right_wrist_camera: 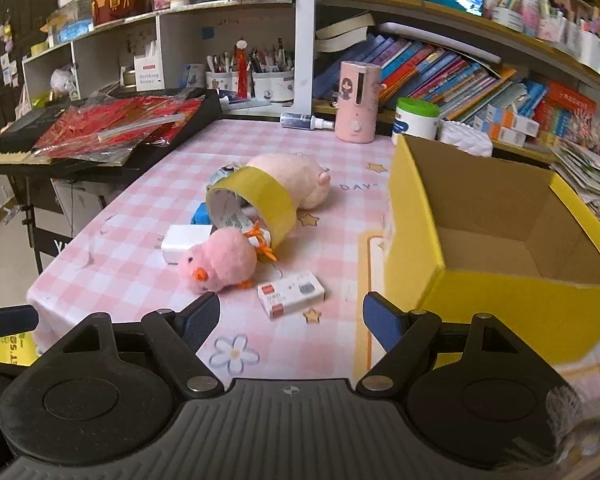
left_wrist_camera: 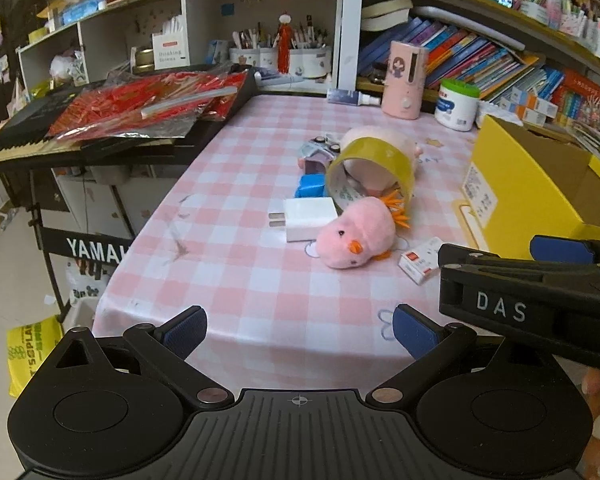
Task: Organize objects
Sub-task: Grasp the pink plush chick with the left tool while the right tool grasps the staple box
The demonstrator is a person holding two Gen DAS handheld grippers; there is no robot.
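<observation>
My left gripper point(left_wrist_camera: 300, 332) hangs over the near edge of the tabletop point(left_wrist_camera: 260, 280), and its jaws are wide open with nothing in them. My right gripper point(right_wrist_camera: 291, 320) is just beside it. Its jaws are open too and hold nothing.

The things to tidy sit in a little pile in the middle of the pink checked cloth. A pink chick toy point(right_wrist_camera: 220, 266) lies on its side at the front. A white plug point(right_wrist_camera: 184, 242) touches it on the left. A big roll of yellow tape point(right_wrist_camera: 256, 204) leans over right behind the chick. A bigger pink plush toy point(right_wrist_camera: 296, 176) lies behind the tape. A small blue thing point(left_wrist_camera: 310, 186) peeks out beside the tape. A small white and red box point(right_wrist_camera: 292, 294) lies flat near the chick, closest to my right gripper.

An open yellow box point(right_wrist_camera: 500, 248) stands on the right side of the tabletop. I can see nothing inside it.
</observation>
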